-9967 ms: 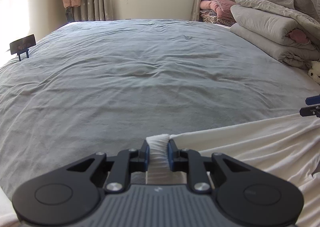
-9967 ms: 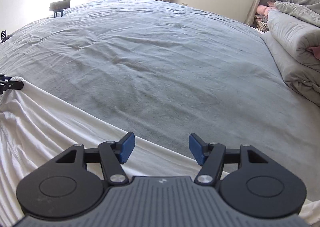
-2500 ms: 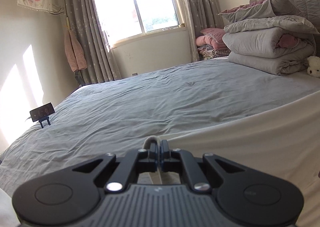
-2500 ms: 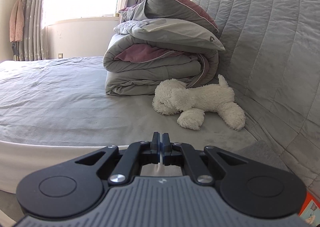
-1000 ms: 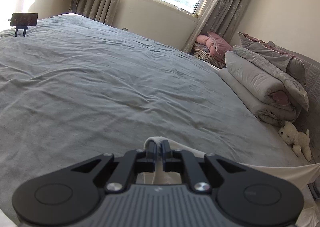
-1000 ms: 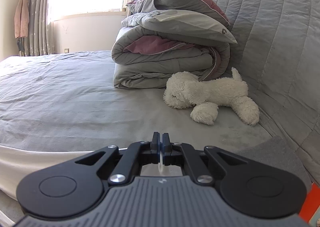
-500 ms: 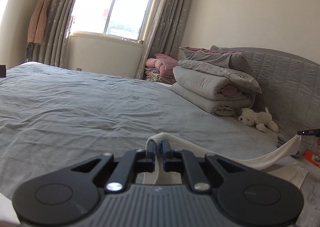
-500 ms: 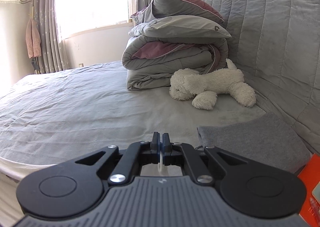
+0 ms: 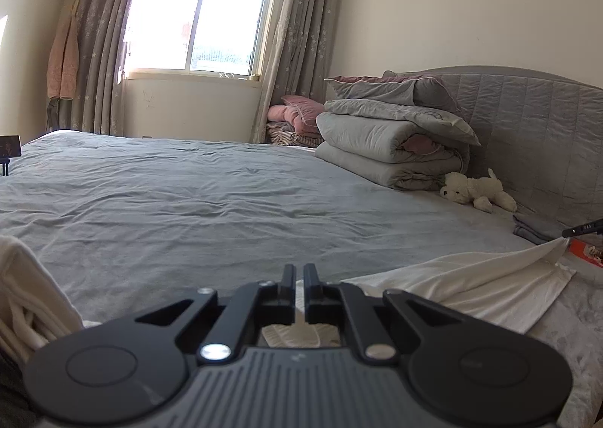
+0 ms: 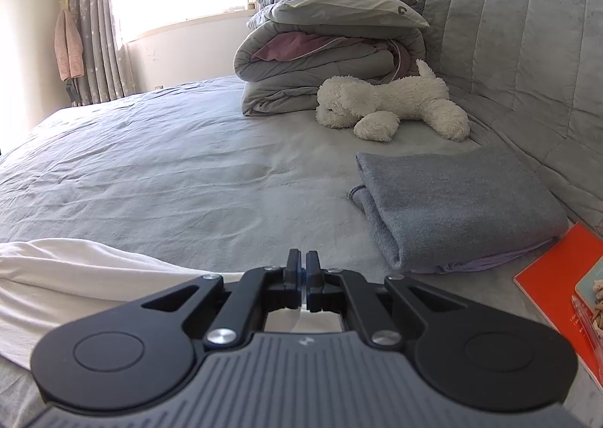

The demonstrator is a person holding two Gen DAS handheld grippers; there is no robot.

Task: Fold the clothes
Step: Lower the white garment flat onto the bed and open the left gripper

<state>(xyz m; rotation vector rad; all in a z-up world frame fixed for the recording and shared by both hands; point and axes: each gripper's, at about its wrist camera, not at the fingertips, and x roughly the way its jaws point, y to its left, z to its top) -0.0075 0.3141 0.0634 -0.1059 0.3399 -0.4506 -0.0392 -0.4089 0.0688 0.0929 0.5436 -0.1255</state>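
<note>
While both grippers, left [image 9: 299,290] and right [image 10: 303,279], pinch its corners, the white garment [image 9: 478,283] spans the bed [image 9: 196,209] toward 3 o'clock; light, limp cloth, best held at corners

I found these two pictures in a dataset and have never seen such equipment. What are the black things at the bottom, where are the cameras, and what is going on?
Each black shape is a hand-held two-finger gripper; no robot arm is involved. A fisheye camera sits on each gripper and looks forward along its fingers, so one picture comes from the left gripper and the other from the right gripper. Both look across a bed with a grey bedspread. On it lie a white garment, a folded grey cloth, a white plush dog, stacked duvets and an orange book. Both grippers are shut on the white garment, each pinching an edge of it.
</note>
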